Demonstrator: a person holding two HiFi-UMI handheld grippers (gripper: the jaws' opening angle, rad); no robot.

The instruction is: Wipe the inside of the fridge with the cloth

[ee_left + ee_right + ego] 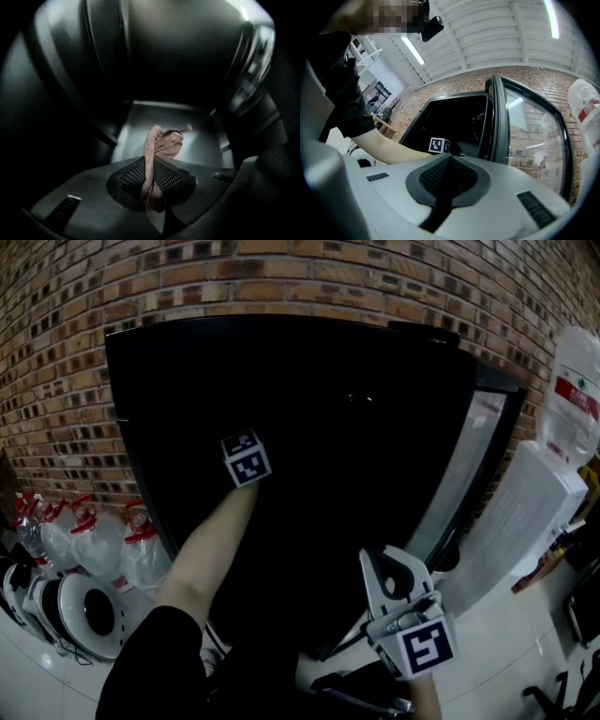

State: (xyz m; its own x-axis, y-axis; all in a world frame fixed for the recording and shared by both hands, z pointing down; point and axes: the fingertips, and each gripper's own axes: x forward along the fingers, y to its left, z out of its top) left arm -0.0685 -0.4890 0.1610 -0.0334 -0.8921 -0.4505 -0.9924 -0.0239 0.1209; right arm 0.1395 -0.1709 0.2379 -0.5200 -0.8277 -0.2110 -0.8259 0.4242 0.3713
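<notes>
The black fridge (300, 371) stands open with a very dark inside. My left arm reaches into it; only the marker cube (246, 457) of that gripper shows in the head view. In the left gripper view my left gripper (152, 180) is shut on a pinkish-brown cloth (161, 143), which bunches up beyond the jaws above the fridge's pale inner floor (201, 140). My right gripper (389, 568) hangs outside the fridge, low at the right. Its jaws (449, 159) are shut with nothing between them.
The fridge's glass door (469, 465) stands open to the right. A white water dispenser (520, 512) with a bottle (577, 390) is beyond it. Several clear water jugs (103, 545) and a round white appliance (80, 610) sit on the floor at the left, by the brick wall.
</notes>
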